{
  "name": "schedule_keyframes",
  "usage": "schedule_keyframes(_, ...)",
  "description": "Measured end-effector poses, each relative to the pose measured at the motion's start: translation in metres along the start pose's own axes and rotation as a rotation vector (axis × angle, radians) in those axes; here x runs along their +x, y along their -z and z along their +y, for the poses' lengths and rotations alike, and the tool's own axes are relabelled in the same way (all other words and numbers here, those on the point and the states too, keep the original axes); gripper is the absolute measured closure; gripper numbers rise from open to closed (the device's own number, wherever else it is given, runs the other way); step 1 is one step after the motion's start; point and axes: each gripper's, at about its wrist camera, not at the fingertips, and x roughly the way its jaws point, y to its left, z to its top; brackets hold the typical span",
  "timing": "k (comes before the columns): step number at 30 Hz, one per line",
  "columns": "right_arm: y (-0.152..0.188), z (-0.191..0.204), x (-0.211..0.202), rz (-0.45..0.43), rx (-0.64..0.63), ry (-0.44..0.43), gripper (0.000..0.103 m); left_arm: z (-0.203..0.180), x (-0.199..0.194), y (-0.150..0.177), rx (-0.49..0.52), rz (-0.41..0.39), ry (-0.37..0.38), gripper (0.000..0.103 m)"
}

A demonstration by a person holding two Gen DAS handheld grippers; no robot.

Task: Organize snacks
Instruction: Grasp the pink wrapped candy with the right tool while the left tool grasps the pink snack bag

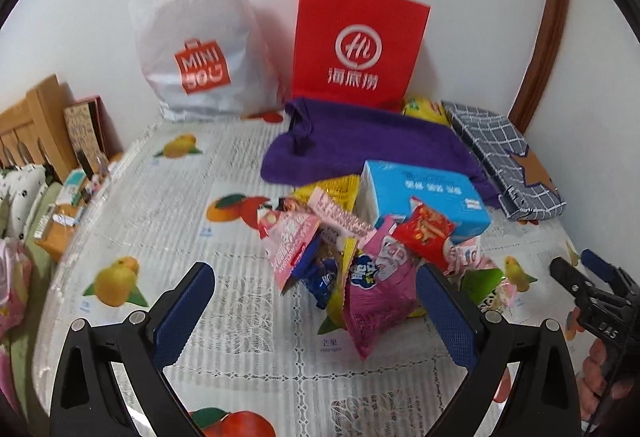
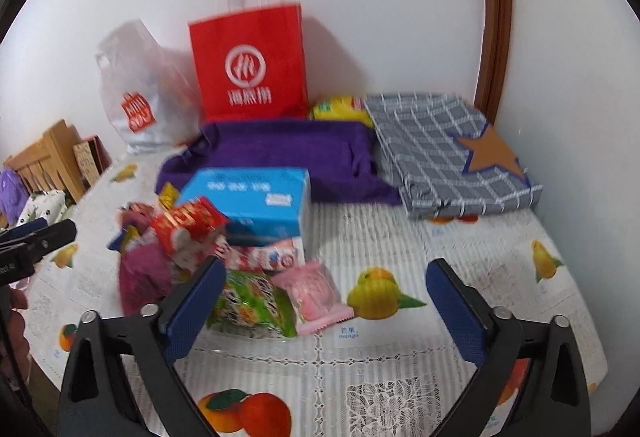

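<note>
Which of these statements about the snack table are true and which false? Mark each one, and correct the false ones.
1. The red paper bag stands upright against the wall. True.
2. The left gripper is clamped on a pink snack packet. False: its jaws stand wide apart with the pink packet between them, not pressed by the pads.
3. The blue box lies in front of the purple cloth. True.
4. The white plastic bag lies flat in the middle of the table. False: it stands at the back, beside the red paper bag.
5. The right gripper holds nothing. True.
</note>
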Motion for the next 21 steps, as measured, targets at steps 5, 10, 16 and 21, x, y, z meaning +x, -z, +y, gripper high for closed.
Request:
schedule_keyframes(5, 0.006, -0.006, 0.041, 0.107, 0.009, -0.033, 0.020, 0.000, 0.021, 0.002, -0.001, 0.037, 0.002, 0.002)
schedule_keyframes(10, 0.015, -0.004, 0.084, 0.214, -0.009, -0.070, 0.038, 0.004, 0.041, 0.001, -0.024, 0.081, 0.008, 0.002)
schedule_keyframes(16, 0.022, -0.001, 0.114, 0.234, -0.045, -0.078, 0.044, 0.002, 0.055, -0.001, -0.016, 0.117, 0.023, 0.002)
schedule_keyframes(21, 0.024, 0.002, 0.116, 0.206, -0.102, -0.049, 0.064, -0.014, 0.061, 0.002, 0.029, 0.140, 0.064, 0.002)
